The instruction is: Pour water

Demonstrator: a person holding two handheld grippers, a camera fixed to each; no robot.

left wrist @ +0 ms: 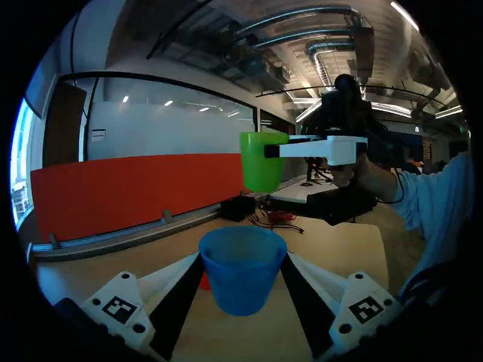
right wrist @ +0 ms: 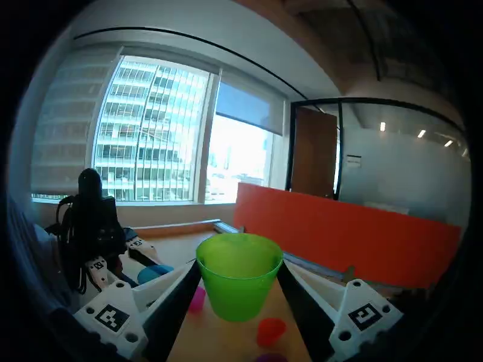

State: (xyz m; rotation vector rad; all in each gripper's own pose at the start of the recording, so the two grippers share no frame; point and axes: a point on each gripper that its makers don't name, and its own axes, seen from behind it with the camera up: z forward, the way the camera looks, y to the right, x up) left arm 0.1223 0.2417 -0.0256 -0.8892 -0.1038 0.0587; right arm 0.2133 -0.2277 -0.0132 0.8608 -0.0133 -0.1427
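- blue cup [left wrist: 243, 274]: translucent blue plastic, tapered, wider at the rim, upright with mouth up; can't tell whether there's any water in it
- location: low centre of the left gripper view, between the two fingers, lifted above the wooden table [left wrist: 338, 241]
- left tongs [left wrist: 241, 259]: closed down to cup width, both fingers pressing the cup's sides just under the rim, so gripping the blue cup
- green cup [right wrist: 239, 274]: bright green translucent plastic, same tapered shape, upright, rim level; inside looks empty from this angle, but not sure
- location: centre-low in the right gripper view, raised off the table; in the left gripper view it hangs higher than the blue cup and well beyond it, not over it
- right tongs [right wrist: 238, 268]: narrowed to cup width, a finger on each side of the green cup and touching it, so clamped on the green cup
- left gripper view also shows the right tongs side-on, roughly level, held by a hand [left wrist: 347, 175] with a light blue sleeve [left wrist: 435, 205]
- the two cups are apart, no contact, neither tilted
- on the table under the green cup: small red cup [right wrist: 270, 330]; pink cup [right wrist: 197, 298] just beside the right tongs' left finger
- orange partition [right wrist: 350, 235] runs along the far edge of the table
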